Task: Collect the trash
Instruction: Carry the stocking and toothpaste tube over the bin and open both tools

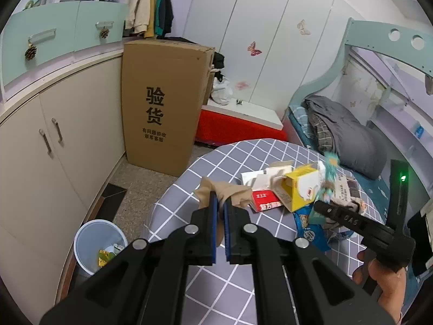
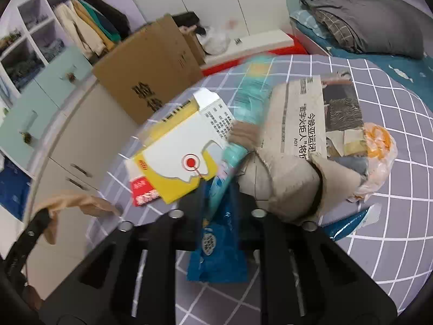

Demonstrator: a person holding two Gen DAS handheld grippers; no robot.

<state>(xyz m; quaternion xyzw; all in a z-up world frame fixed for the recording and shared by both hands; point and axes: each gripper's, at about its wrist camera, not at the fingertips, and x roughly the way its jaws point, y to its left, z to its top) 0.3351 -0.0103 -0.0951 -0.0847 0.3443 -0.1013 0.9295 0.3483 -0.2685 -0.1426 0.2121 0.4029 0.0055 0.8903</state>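
Black left tool [image 1: 220,203], nearest, pinches a crumpled tan stocking [image 1: 230,192] above the round grey checked table [image 1: 216,284]. Right tool [image 2: 217,189] grips a blue-green plastic wrapper [image 2: 216,243]. Yellow carton [image 2: 173,162] lies just beyond, white bin [image 1: 89,243] on the floor.

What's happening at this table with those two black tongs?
A person is clearing rubbish off the checked table. The left gripper is shut on a tan stocking. The right gripper pinches a blue-green wrapper. Boxes and newspaper remain. The bin waits on the floor.
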